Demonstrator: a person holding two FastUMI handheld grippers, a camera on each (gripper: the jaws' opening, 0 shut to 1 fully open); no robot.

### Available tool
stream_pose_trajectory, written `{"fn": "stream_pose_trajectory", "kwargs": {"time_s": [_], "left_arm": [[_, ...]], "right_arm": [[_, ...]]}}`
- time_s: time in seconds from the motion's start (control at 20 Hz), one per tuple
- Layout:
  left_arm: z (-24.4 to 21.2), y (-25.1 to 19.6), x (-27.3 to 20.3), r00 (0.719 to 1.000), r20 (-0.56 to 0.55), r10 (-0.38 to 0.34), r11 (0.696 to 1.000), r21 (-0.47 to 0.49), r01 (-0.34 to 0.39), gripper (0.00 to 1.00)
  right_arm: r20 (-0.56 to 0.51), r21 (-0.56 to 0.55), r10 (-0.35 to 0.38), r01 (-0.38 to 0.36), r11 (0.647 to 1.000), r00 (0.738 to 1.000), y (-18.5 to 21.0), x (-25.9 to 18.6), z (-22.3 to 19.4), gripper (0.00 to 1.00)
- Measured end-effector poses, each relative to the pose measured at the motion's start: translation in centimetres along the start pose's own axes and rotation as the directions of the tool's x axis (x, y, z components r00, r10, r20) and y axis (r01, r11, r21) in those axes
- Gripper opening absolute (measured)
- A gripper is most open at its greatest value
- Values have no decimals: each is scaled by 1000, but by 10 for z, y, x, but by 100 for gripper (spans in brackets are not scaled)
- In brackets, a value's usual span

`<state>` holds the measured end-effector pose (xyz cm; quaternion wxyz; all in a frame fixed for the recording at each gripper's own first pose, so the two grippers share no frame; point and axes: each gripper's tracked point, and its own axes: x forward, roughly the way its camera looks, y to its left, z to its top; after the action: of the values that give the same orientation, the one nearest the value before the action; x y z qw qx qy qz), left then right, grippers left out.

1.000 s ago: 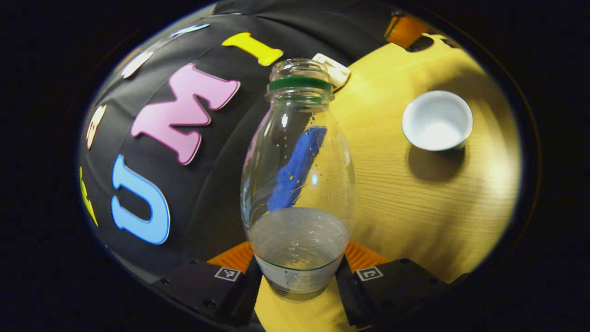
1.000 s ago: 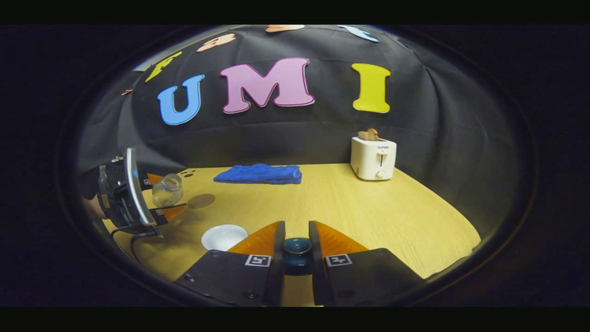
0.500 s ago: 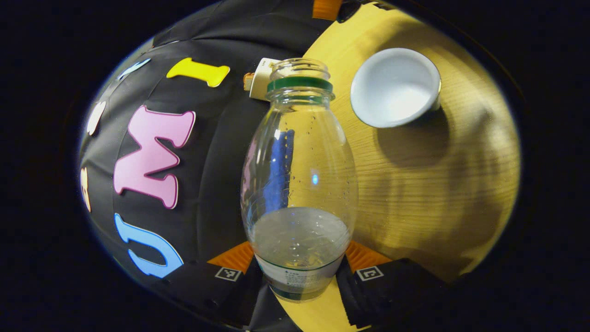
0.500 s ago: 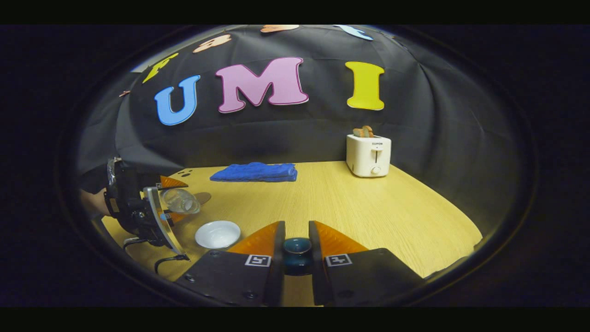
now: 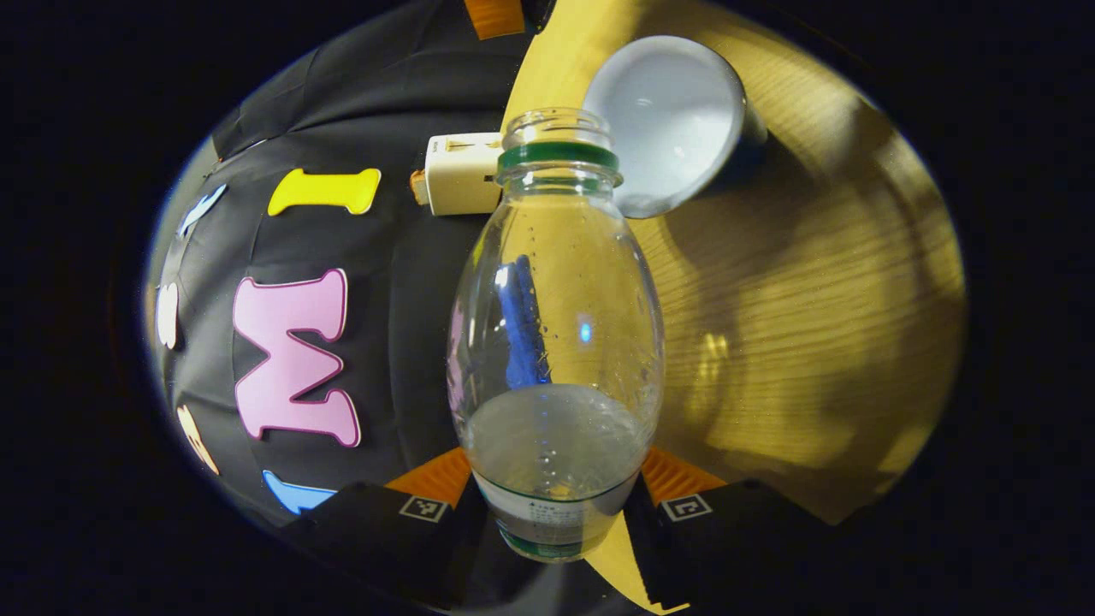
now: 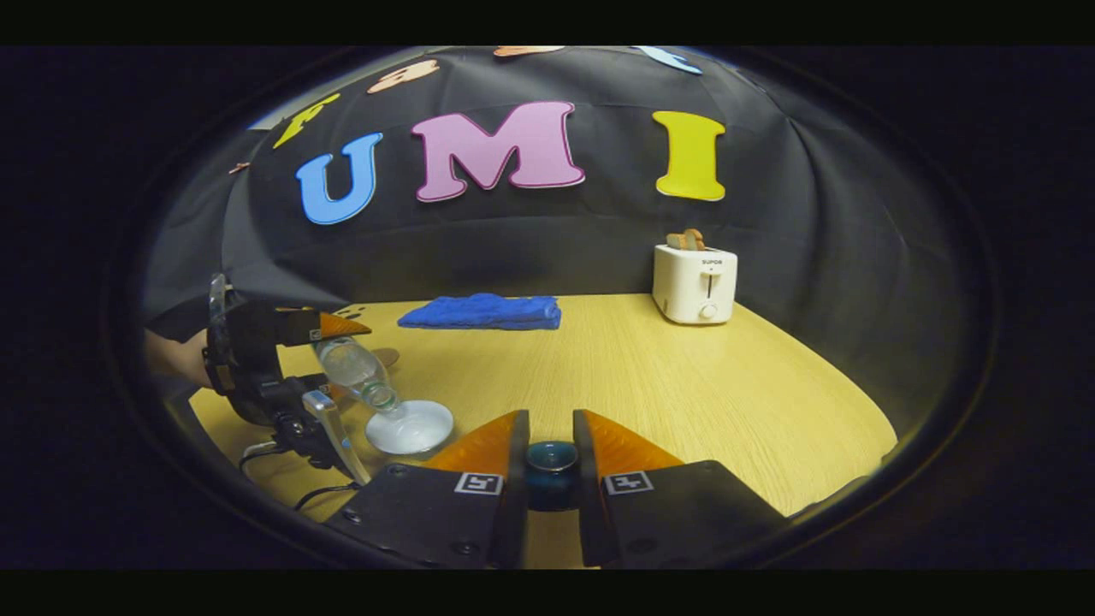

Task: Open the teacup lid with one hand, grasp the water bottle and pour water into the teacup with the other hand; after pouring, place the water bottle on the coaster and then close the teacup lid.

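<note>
Bottle tipped over the teacup, lid held aside: the spill risk is in the aim.

The left tongs (image 5: 556, 505) are clenched on the base of the uncapped water bottle (image 5: 556, 342), tilted with its mouth just above the white teacup (image 5: 676, 111) on the tabletop (image 5: 813, 325). The right tongs (image 6: 550, 466) grip the dark blue teacup lid (image 6: 550, 458) by its knob, well clear of the cup. A mouth off the rim, or a sudden tilt, would likely send water onto the tabletop; the smooth, rounded bottle may also slip between the tongs.
</note>
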<state>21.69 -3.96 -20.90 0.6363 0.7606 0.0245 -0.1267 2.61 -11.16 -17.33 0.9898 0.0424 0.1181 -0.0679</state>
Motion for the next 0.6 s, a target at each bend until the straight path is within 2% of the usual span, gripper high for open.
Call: {"fn": "stream_pose_trajectory", "kwargs": {"time_s": [0.05, 0.1, 0.6], "left_arm": [[3, 3, 2, 1000, 9, 5, 1000, 24, -5, 75], [3, 3, 0, 1000, 18, 10, 999, 44, -11, 75], [11, 21, 1, 996, 69, 62, 976, 206, -75, 75]], "right_arm": [[-1, -2, 1, -1, 1000, 1000, 0, 0, -1, 34], [-3, -1, 2, -2, 1000, 1000, 1, 0, -1, 28], [-2, 6, 8, -8, 1000, 1000, 3, -3, -4, 28]]}}
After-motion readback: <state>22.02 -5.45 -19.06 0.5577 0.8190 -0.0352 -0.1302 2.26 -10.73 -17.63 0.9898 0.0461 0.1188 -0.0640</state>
